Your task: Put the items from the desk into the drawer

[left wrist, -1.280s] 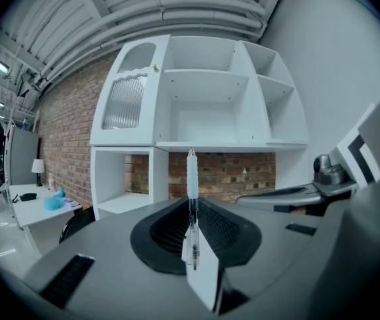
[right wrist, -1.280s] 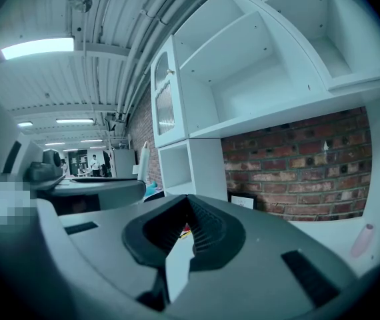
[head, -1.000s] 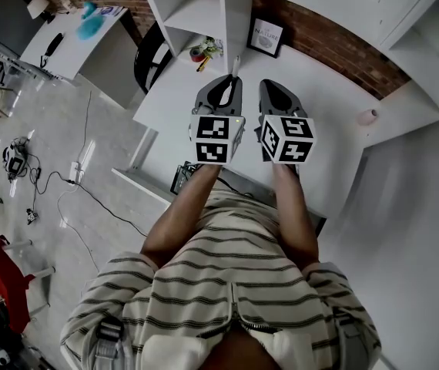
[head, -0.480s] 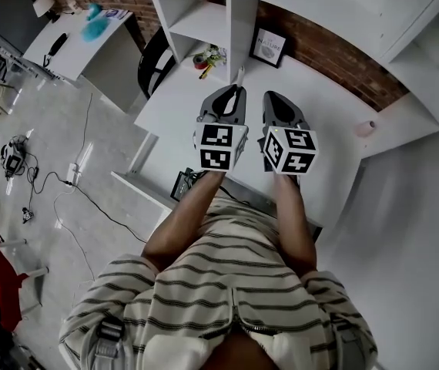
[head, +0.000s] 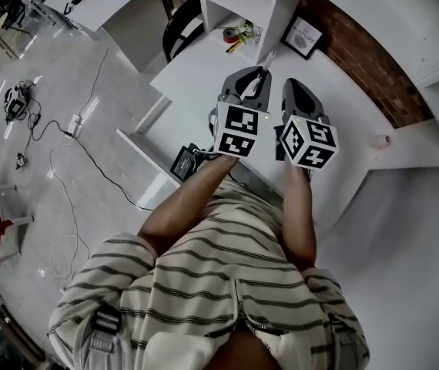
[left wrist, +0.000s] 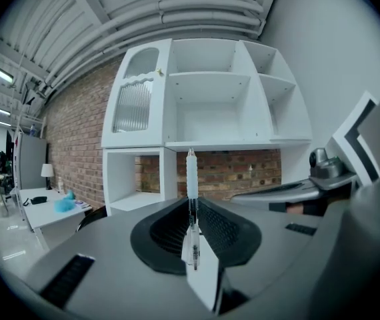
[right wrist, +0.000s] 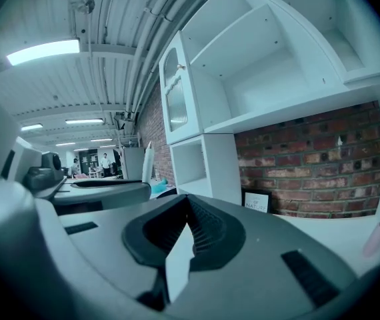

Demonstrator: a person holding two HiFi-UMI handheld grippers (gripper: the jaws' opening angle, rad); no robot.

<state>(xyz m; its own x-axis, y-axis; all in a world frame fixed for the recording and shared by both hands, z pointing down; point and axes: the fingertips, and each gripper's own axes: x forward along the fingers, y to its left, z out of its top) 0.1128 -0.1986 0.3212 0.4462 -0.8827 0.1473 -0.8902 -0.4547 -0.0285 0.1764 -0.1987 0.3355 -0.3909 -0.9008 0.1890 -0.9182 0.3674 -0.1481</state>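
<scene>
- Head view: the left gripper (head: 259, 75) and right gripper (head: 295, 91) hover side by side above the white desk (head: 204, 75). A pink item (head: 379, 139) lies well off the right gripper's outer side, not yet stowed.
- Left gripper view: its jaws clamp a white pen (left wrist: 191, 175) that points ahead at the shelves (left wrist: 210, 92).
- Right gripper view: its jaws are together and empty, with a brick wall (right wrist: 310, 165) ahead.

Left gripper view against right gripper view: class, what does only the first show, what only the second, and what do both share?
Only left: jaws of the left gripper head-on, shut on a pen; a lamp. Only right: jaws of the right gripper head-on, shut and empty; a framed picture; a pink thing. Both: white shelves, brick wall.
</scene>
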